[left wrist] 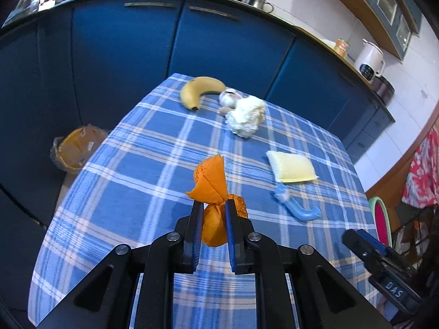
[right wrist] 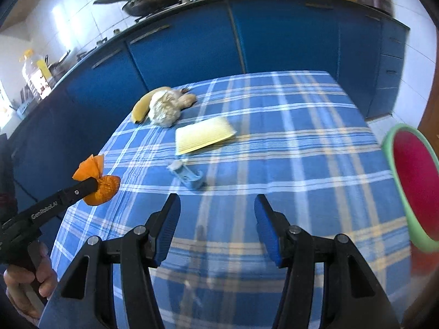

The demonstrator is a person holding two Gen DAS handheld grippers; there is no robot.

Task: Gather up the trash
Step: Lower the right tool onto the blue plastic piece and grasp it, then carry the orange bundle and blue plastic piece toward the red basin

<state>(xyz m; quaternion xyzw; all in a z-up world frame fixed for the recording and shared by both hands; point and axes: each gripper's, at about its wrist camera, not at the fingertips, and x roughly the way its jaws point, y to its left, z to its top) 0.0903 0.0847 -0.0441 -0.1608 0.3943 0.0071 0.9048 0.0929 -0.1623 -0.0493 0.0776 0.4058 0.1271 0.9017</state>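
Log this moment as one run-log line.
left gripper: shut on orange paper wad, lifted | right gripper: open, empty | white tissue wad: on table | bin: right

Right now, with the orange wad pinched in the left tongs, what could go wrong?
The orange paper wad is gripped only around its crumpled middle by the left tongs, so it may slip out. The bin stands beyond the table's far side, so carrying it across could knock the blue hook.

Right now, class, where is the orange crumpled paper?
The orange crumpled paper is pinched in the left hand-held gripper, above the checked tablecloth, left of the blue scoop.
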